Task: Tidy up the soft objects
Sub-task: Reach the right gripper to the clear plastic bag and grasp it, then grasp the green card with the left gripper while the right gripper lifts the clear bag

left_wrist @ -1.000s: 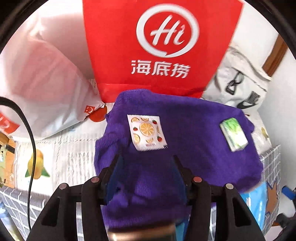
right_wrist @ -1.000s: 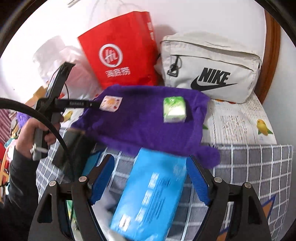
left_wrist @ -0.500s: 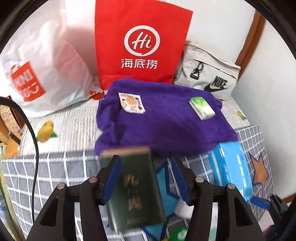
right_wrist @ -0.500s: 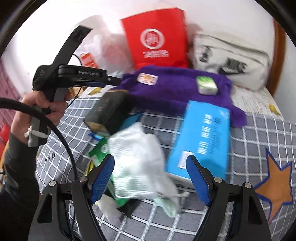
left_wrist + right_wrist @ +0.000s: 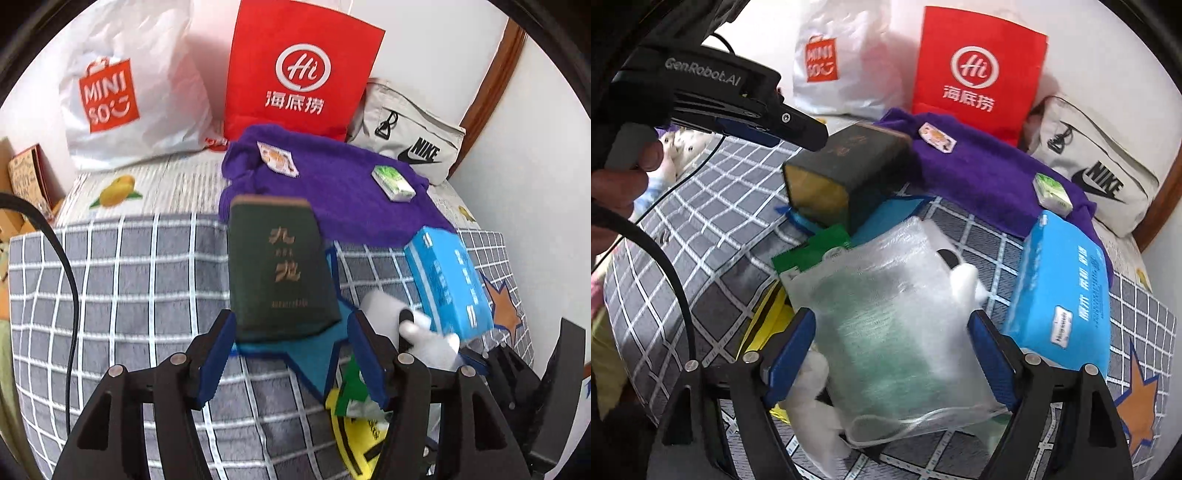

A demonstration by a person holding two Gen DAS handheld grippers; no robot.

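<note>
Grey checked bedding (image 5: 147, 266) fills both views; only the right view shows spread jaws straddling a mesh pouch (image 5: 894, 317), left jaws spread too.

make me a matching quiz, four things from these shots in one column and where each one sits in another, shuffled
Things:
1. green tissue pack
2. dark green box
3. Nike bag
4. blue tissue box

Places:
a. leaning against the wall, right of the red paper bag
b. lying on the purple towel
c. between the left hand-held gripper fingers
d. on the grid blanket, right of the mesh pouch

Pairs: 1-b, 2-c, 3-a, 4-d
</note>
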